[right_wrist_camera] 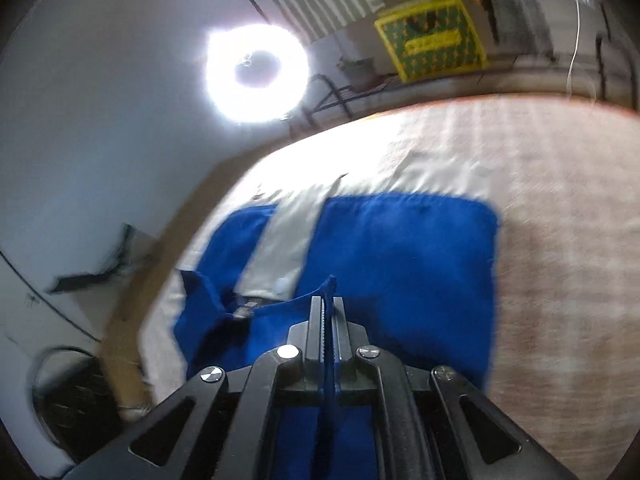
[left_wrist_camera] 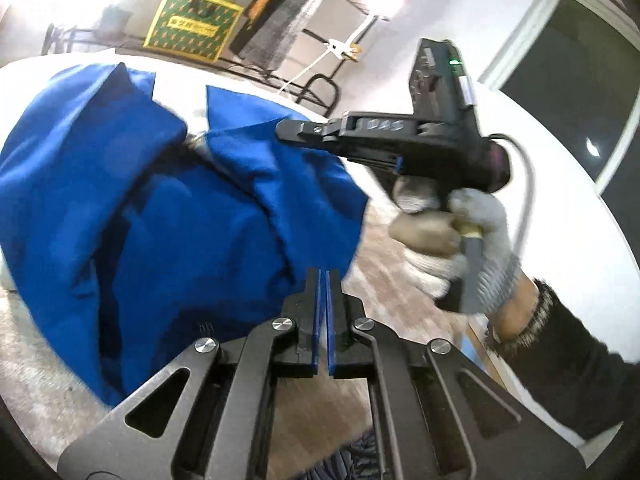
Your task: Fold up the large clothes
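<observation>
The left gripper (left_wrist_camera: pixel 323 280) fills the bottom of its own view, jaws pressed together on the near edge of the blue garment (left_wrist_camera: pixel 160 208). The cloth bunches up from that pinch in deep folds and spreads away over the pale table (left_wrist_camera: pixel 36 368). To the right of the garment a gloved hand (left_wrist_camera: pixel 452 240) holds the right gripper (left_wrist_camera: pixel 286 130), which reaches in over the cloth's far right fold. In the right wrist view the right gripper (right_wrist_camera: pixel 328 304) has its jaws closed on a raised edge of the blue garment (right_wrist_camera: pixel 404 256), with blue fabric running between them. Beyond the garment stands a yellow-and-green box (right_wrist_camera: pixel 434 36); to its left glows a ring light (right_wrist_camera: pixel 256 74).
</observation>
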